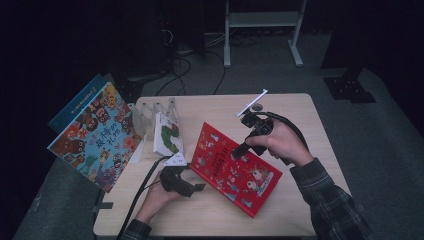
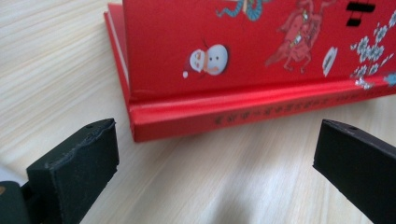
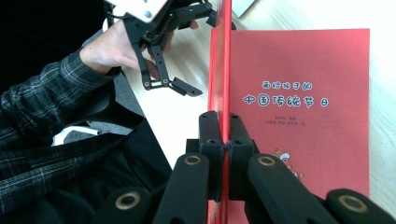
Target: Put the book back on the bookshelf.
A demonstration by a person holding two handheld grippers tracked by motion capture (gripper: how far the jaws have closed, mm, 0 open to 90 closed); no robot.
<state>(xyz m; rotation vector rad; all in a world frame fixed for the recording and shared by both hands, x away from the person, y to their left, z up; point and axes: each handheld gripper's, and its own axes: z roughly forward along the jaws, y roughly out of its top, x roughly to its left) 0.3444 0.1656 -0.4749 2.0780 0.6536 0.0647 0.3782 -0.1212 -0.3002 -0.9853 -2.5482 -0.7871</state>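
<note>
At the far left of the high view, a large illustrated picture book (image 1: 95, 136) leans tilted off the counter's (image 1: 290, 107) left edge, with a blue book (image 1: 75, 102) behind it. Just right of it stands a clear slotted book rack (image 1: 150, 114) holding a white picture book (image 1: 167, 134) upright. In front of the rack, the left gripper (image 1: 197, 188) is held low over the counter, its jaws spread wide and empty; in the left gripper view they frame the spine corner of the red book (image 2: 243, 112) without touching it. The red book (image 1: 232, 167) lies at the counter's middle, its spine toward the left gripper and its front cover lifted. To the right, the right gripper (image 1: 239, 151) has its jaws closed tight on the edge of that cover (image 3: 223, 93), which stands raised edge-on in the right gripper view above the red title page (image 3: 299, 102). A white strip (image 1: 251, 102) lies near the counter's far edge.
</note>
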